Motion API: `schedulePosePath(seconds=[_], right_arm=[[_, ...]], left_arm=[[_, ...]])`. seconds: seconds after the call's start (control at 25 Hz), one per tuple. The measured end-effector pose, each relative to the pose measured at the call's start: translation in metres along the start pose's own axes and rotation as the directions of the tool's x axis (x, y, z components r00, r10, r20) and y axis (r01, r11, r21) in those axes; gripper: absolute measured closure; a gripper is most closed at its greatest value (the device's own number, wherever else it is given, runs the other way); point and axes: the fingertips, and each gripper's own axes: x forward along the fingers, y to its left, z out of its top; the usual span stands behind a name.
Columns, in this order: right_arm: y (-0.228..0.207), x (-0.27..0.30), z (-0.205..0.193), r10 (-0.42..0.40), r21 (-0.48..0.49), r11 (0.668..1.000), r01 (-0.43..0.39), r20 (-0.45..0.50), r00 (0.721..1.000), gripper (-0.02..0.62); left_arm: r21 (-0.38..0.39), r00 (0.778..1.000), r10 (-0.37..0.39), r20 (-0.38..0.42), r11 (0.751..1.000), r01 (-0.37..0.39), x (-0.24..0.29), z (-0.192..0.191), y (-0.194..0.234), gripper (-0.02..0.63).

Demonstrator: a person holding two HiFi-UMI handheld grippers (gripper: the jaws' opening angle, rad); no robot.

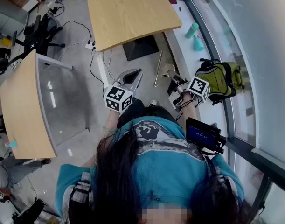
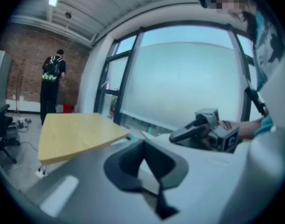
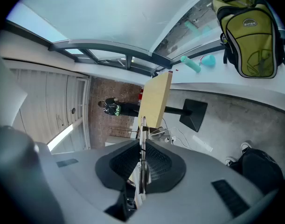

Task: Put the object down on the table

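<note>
My right gripper [image 1: 172, 74] is shut on a thin metal wire object [image 1: 159, 69], held in the air above the floor. In the right gripper view the metal object [image 3: 142, 139] stands edge-on between the dark ribbed pads [image 3: 158, 164] and sticks out past them. My left gripper [image 1: 133, 75] hangs beside it, jaws apart with nothing between them. The left gripper view shows its dark pads [image 2: 126, 164] with a gap and my right gripper [image 2: 203, 129] off to the right. A light wooden table [image 1: 133, 13] stands ahead, beyond both grippers.
A second wooden table [image 1: 21, 111] with a glass panel is at the left. The near table has a black base [image 1: 140, 47]. A yellow-green backpack [image 1: 221, 80] and two teal bottles [image 1: 194, 36] sit on the window ledge at right. Cables lie on the floor. A person [image 2: 51, 85] stands far off.
</note>
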Motion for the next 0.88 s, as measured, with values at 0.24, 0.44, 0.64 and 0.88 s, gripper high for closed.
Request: schedulePosePath(seconds=[0.24, 0.44, 0.64, 0.88], right_arm=[[-0.005, 0.000, 0.003, -0.003, 0.007, 1.000, 0.003, -0.008, 1.000, 0.551], [-0.006, 0.003, 0.003, 0.000, 0.016, 1.000, 0.001, -0.008, 1.000, 0.551], [-0.004, 0.005, 0.007, -0.010, 0.025, 1.000, 0.010, 0.008, 1.000, 0.551], [-0.004, 0.051, 0.053, -0.022, 0.032, 0.999, 0.021, 0.030, 0.999, 0.551]], left_arm=[[-0.003, 1.000, 0.007, -0.014, 1.000, -0.007, 0.002, -0.006, -0.001, 0.601], [0.008, 1.000, 0.003, -0.017, 1.000, -0.003, 0.004, -0.003, 0.000, 0.603], [0.004, 1.000, -0.017, -0.023, 1.000, 0.017, 0.007, 0.001, 0.001, 0.603], [-0.009, 0.999, -0.040, -0.029, 0.999, 0.040, 0.061, 0.011, 0.054, 0.603]])
